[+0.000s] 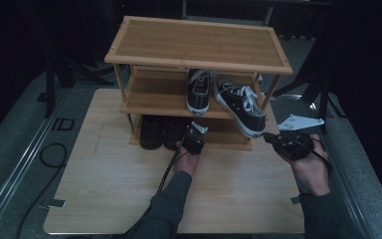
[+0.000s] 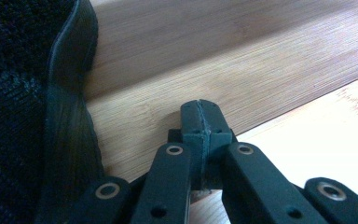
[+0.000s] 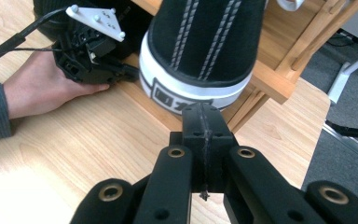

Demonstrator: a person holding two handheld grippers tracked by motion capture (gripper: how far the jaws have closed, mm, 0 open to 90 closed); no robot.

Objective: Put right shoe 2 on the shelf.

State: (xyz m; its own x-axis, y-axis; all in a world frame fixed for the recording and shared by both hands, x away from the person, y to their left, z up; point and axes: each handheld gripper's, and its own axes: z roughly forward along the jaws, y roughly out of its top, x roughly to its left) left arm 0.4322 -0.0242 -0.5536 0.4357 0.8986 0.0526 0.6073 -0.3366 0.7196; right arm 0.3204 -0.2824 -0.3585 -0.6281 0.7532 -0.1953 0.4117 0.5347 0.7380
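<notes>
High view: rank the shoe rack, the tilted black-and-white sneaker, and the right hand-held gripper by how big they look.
1. Shoe rack, clearly largest.
2. Tilted sneaker.
3. Right hand-held gripper, looking somewhat smaller than the sneaker, though it sits nearer the camera, so that gap is unsure.

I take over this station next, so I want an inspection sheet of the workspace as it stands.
Surface: light wooden table, bare in front of the rack.
Job's things: bamboo shoe rack; two black-and-white sneakers on the middle shelf, right sneaker heel jutting over the front edge, left sneaker straight; dark shoes on the bottom shelf.
Clutter: nothing seen.
Grippers: left tool shut, at the bottom shelf beside the dark shoes; right tool shut, near the jutting heel.
Cables: black cable trailing along the left forearm.
Surroundings: grey floor, dark room.
</notes>
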